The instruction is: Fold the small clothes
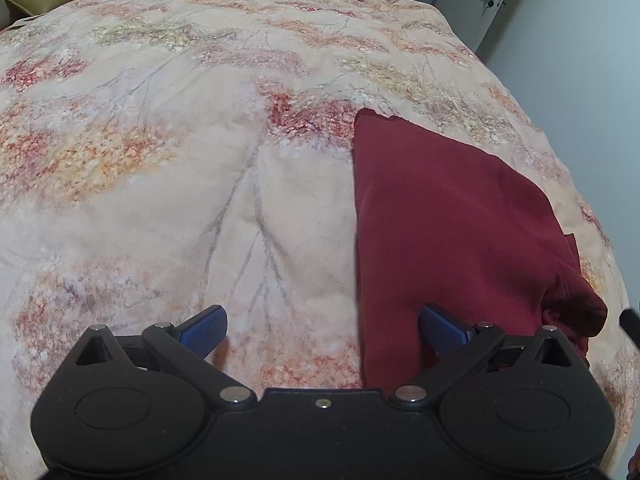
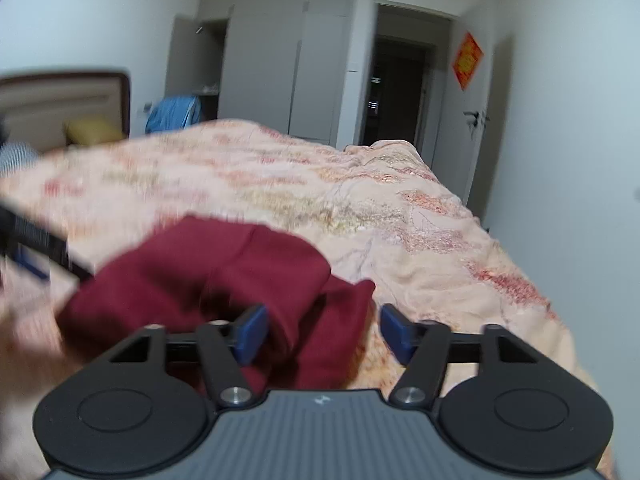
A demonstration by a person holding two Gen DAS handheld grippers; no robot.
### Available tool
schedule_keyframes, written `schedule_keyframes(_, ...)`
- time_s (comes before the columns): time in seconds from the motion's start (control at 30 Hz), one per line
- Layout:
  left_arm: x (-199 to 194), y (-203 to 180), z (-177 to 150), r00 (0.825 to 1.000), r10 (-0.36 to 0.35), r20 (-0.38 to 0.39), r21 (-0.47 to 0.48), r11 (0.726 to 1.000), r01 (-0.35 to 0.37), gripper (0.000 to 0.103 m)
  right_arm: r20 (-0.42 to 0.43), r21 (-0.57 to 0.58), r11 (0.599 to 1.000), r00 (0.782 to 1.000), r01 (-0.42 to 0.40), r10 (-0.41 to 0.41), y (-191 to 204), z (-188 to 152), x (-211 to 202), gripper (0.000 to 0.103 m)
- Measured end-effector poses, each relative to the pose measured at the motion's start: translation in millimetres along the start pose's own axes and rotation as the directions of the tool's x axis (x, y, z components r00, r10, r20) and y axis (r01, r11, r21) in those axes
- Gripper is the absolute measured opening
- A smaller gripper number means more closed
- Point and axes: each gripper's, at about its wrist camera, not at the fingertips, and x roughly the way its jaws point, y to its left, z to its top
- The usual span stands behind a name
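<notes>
My left tongs [image 1: 322, 330] hang wide over the bed [image 1: 160, 160], the maroon shirt [image 1: 440, 216] under their right finger, long axis running away from me near the right edge. My right tongs [image 2: 322, 334], also wide, straddle its bunched near end: nearer.

Both tools look alike: the left tool [image 1: 322, 330] and right tool [image 2: 323, 334] have matte black linkage arms, round black hubs, silver pivot screws and blue fingertip pads [image 1: 204, 330]. The right one's body is ribbed grey.
</notes>
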Motion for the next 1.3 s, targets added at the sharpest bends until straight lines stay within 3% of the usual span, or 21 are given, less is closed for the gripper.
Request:
schedule_keyframes(0.07, 0, 0, 0, 1.0, -0.002, 0.003, 0.002, 1.0, 0.002, 0.102, 0.006, 0.125, 0.991, 0.999, -0.05, 0.049, -14, 11, 12, 0.089)
schedule_keyframes(0.13, 1, 0, -1, 1.0, -0.005, 0.005, 0.006, 1.0, 0.005, 0.103, -0.023, 0.279, 0.955, 0.993, -0.104, 0.115, -27, 17, 32, 0.089)
schedule_keyframes(0.3, 4, 1, -2, 1.0, -0.021, 0.003, 0.017, 1.0, 0.021, 0.102, -0.16, 0.531, 0.846, 0.974, -0.055, 0.163, -45, 13, 93, 0.068)
schedule_keyframes(0.33, 5, 2, -2, 1.0, -0.03, 0.002, 0.017, 0.999, 0.03, 0.102, -0.168, 0.562, 0.826, 0.971, -0.046, 0.168, -47, 10, 99, 0.05)
schedule_keyframes(0.37, 6, 2, -1, 0.999, -0.042, -0.001, 0.018, 0.999, 0.042, 0.102, -0.17, 0.587, 0.809, 0.969, -0.047, 0.18, -48, 7, 103, 0.025)
schedule_keyframes(0.4, 7, 3, -1, 0.999, -0.053, -0.006, 0.018, 0.998, 0.053, 0.102, -0.172, 0.599, 0.8, 0.967, -0.048, 0.186, -49, 6, 105, 0.02)
schedule_keyframes(0.5, 9, -1, 2, 0.995, -0.091, -0.028, 0.03, 0.995, 0.092, 0.101, -0.13, 0.549, 0.834, 0.98, -0.057, 0.152, -45, 8, 94, 0.009)
schedule_keyframes(0.63, 1, -23, 2, 0.984, -0.174, -0.041, 0.108, 0.978, 0.178, 0.1, -0.06, 0.515, 0.856, 0.995, -0.041, 0.084, -57, 24, 67, 0.008)
schedule_keyframes(0.7, 5, -33, -2, 0.981, -0.186, -0.052, 0.126, 0.973, 0.191, 0.101, -0.068, 0.499, 0.866, 0.996, -0.01, 0.051, -68, 28, 64, 0.008)
schedule_keyframes(0.83, 20, -36, -10, 0.986, -0.135, -0.094, 0.105, 0.984, 0.144, 0.101, -0.159, 0.483, 0.875, 0.982, -0.01, 0.099, -73, 13, 87, 0.01)
schedule_keyframes(0.93, 16, -32, -11, 0.986, -0.139, -0.088, 0.086, 0.985, 0.147, 0.102, -0.178, 0.446, 0.895, 0.981, 0.01, 0.078, -65, 3, 89, 0.018)
schedule_keyframes(1.13, 3, -35, -6, 0.992, -0.106, -0.064, 0.112, 0.987, 0.113, 0.102, -0.119, 0.422, 0.906, 0.992, 0.024, 0.029, -59, 3, 65, 0.061)
schedule_keyframes(1.2, -2, -36, -4, 0.995, -0.092, -0.048, 0.119, 0.988, 0.097, 0.102, -0.106, 0.401, 0.915, 0.994, 0.038, 0.006, -54, 4, 55, 0.086)
schedule_keyframes(1.3, -12, -34, -2, 0.997, -0.075, -0.017, 0.113, 0.991, 0.076, 0.102, -0.101, 0.38, 0.923, 0.995, 0.059, -0.023, -44, 3, 42, 0.093)
